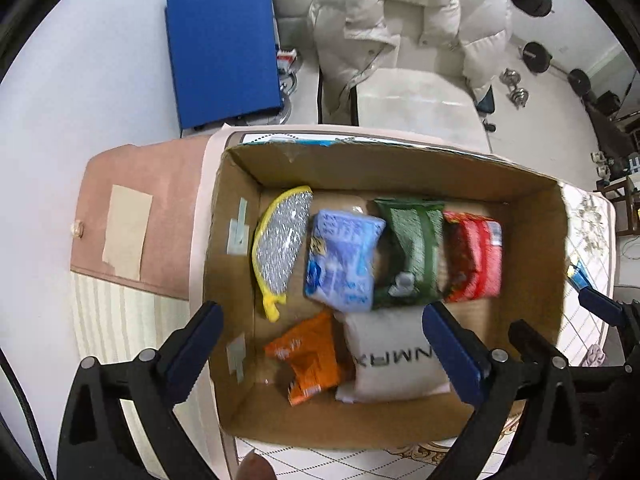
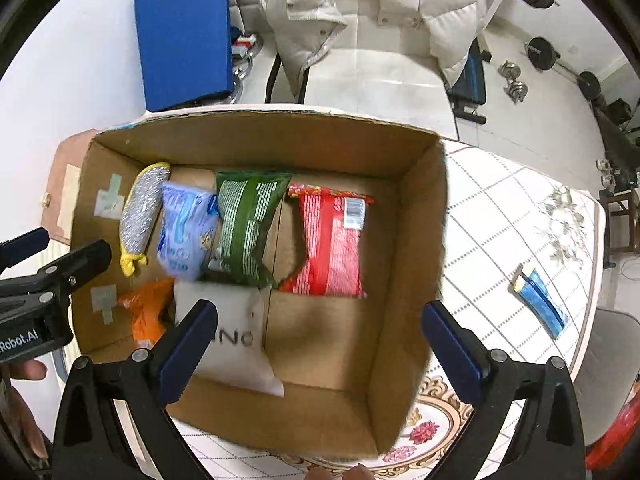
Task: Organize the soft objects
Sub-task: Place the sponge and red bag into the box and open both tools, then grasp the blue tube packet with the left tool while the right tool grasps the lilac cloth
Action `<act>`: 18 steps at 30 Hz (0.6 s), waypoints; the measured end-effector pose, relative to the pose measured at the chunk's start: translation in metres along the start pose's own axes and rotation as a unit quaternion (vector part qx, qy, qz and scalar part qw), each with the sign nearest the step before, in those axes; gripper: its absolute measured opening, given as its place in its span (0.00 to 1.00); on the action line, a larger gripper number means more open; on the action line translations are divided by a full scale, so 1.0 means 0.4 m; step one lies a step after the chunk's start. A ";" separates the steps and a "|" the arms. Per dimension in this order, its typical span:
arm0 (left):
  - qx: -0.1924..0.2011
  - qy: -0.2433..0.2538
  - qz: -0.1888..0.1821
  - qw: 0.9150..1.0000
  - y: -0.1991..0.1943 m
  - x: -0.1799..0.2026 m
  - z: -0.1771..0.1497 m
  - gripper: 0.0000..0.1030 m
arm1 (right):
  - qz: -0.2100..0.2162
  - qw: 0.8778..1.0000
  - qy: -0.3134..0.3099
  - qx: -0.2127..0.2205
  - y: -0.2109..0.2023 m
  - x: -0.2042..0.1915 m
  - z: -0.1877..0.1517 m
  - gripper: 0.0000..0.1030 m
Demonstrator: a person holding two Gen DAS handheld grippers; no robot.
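— What do we have under us?

— An open brown cardboard box (image 1: 532, 240) on a white table with a dotted grid pattern (image 2: 500, 216). Along its far side we see a row of four soft things: a silver scouring pad with yellow trim (image 1: 282, 244) at the left, then a pale blue plastic packet (image 1: 342, 258), a dark green packet (image 1: 412, 252) and a red packet (image 1: 476, 256) at the right. The blue and green ones touch and overlap a little.

— And nearer to us?

— An orange crinkled packet (image 1: 310, 360) and, just beside it on the right, a white pouch with dark lettering (image 1: 388, 360). The right part of the box floor is bare cardboard.

— How do our grippers stand?

— Our left gripper (image 1: 324, 348) hovers above the near left part of the box, its blue-padded fingers spread wide with nothing between them. Our right gripper (image 2: 320, 344) hangs above the near middle of the box, equally spread and holding nothing; its left finger overlaps the white pouch in the right wrist view, though we cannot tell whether it touches.

— Anything outside the box?

— A blue striped flat packet (image 2: 540, 300) lies on the table, well apart from the box on its right. Behind the table stands a pale chair with a cream puffer jacket (image 2: 372, 4) draped over it, and a blue board (image 1: 224, 52) leans at the wall.
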State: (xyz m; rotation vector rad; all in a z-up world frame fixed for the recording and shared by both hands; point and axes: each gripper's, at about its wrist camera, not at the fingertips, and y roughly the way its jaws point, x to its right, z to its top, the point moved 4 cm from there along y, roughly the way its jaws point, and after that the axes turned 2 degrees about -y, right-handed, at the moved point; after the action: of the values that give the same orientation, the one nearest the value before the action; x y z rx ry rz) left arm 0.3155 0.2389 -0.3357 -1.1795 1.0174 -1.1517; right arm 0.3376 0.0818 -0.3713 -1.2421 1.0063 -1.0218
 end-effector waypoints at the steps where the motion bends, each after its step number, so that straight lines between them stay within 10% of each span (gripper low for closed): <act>1: 0.006 -0.002 -0.001 1.000 -0.015 0.002 -0.014 0.99 | -0.001 1.000 0.000 0.009 -0.016 0.002 -0.017 1.00; 18: 0.142 -0.011 0.018 0.990 -0.327 0.031 -0.262 0.99 | -0.006 0.991 0.002 0.132 -0.329 0.006 -0.283 1.00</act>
State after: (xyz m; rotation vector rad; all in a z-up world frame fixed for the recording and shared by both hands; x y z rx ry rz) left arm 0.1986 0.2095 -0.2187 -0.9423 0.8236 -1.2075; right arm 0.2218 0.0451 -0.2471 -1.0296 0.8378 -1.1279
